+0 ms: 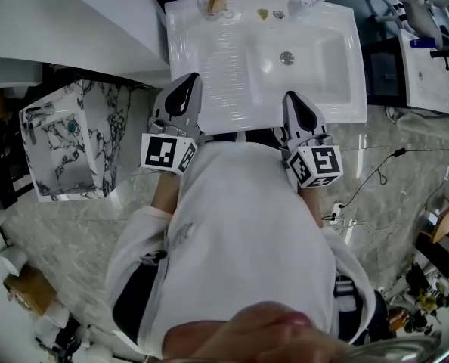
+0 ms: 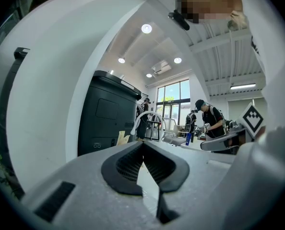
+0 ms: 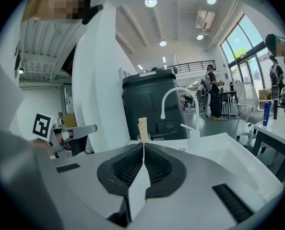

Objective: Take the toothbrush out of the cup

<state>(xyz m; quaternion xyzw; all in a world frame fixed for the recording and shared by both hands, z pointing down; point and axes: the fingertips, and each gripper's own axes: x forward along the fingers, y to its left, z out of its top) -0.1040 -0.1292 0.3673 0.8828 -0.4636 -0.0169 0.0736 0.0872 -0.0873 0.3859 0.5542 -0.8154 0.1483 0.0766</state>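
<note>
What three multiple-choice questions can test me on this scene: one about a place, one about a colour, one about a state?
1. Where on the sink does the cup stand?
A. back left corner
B. beside the drain
C. front right corner

2. What colour is the sink?
A. black
B. white
C. green

3. How do the jaws of the right claw stand?
A. wide apart
B. shut on the cup
C. together, empty

Answers:
1 A: the head view shows it at the rear edge, on the left.
2 B: its whole surface is white.
3 C: the right gripper view shows the jaws meeting with nothing between.
</note>
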